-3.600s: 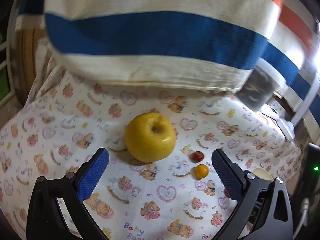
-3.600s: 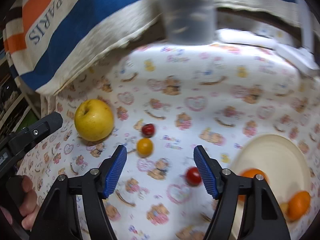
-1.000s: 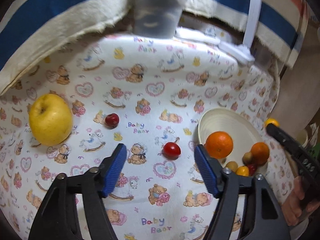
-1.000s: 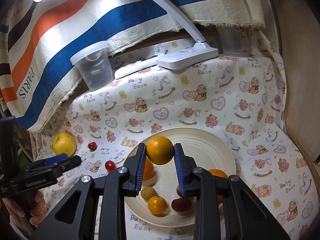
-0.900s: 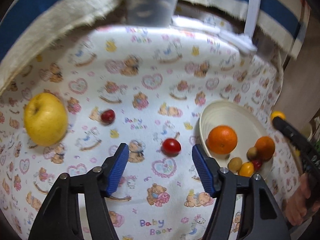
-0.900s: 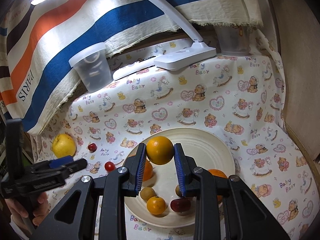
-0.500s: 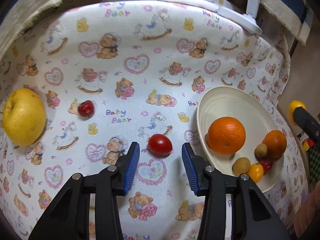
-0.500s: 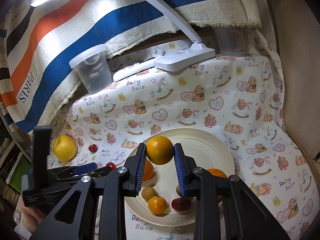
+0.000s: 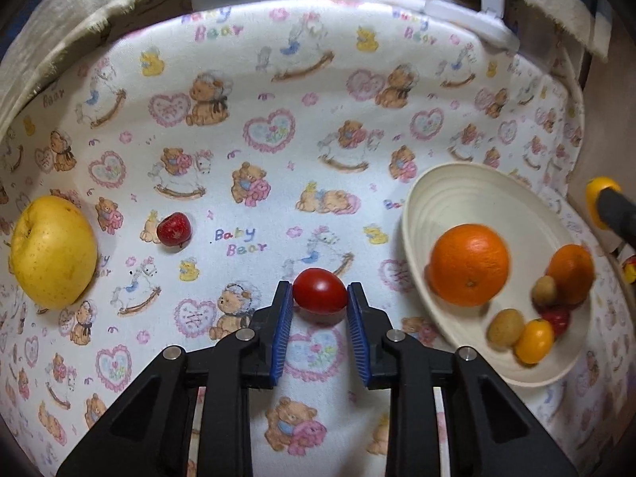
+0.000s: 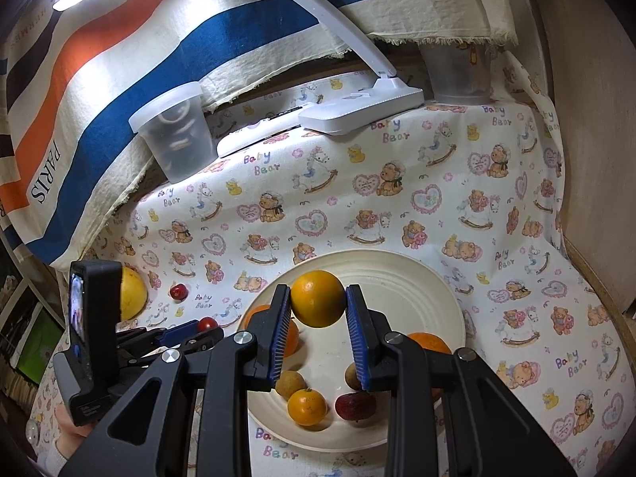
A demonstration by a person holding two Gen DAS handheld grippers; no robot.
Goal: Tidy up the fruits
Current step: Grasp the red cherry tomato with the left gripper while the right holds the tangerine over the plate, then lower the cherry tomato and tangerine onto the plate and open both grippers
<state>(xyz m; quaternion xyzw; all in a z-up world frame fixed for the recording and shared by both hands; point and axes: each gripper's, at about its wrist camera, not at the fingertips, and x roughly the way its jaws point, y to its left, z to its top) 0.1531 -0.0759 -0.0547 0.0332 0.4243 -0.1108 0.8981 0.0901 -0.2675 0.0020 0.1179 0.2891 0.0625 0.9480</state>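
Left gripper (image 9: 320,298): pads clamp the cherry tomato (image 9: 320,291) between the fingertips.
Right gripper (image 10: 318,306): clenched on the small orange (image 10: 317,303).

Open cloth lies between the yellow apple (image 9: 53,251) with the small red fruit (image 9: 173,229) at left and the cream plate (image 9: 445,198) at right; the plastic cup (image 10: 175,135) and lamp base (image 10: 361,109) line the far edge.

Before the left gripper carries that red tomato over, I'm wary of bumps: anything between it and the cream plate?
Nothing visible: only bare printed cloth lies between the small red tomato and the cream plate; the big orange sits just inside the near rim.
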